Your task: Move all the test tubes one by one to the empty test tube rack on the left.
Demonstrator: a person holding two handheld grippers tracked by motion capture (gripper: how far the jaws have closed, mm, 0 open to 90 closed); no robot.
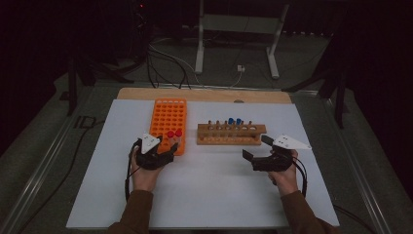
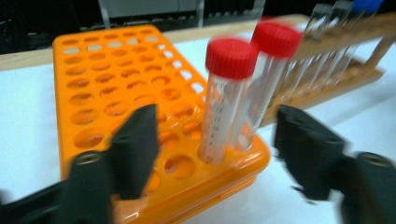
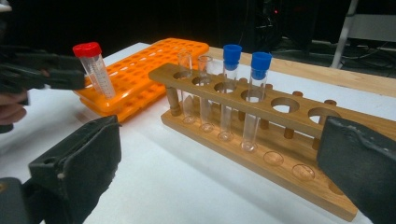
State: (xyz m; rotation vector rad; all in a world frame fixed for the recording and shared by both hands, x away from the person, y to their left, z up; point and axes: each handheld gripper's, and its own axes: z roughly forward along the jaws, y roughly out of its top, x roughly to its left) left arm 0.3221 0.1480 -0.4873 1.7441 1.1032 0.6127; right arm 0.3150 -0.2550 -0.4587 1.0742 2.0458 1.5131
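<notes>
The left gripper stood with its jaws apart on either side of two red-capped tubes, its pads not touching them. Both tubes stood upright in holes at the near right corner of the orange rack, which lay left of the counter's middle, its long side running toward the far edge. To the rack's right, a wooden rack lay crosswise near the counter's centre, holding clear tubes, two of them with blue caps. The right gripper hovered just in front of the wooden rack's right end, jaws wide apart with nothing between them, toward the counter's right edge
</notes>
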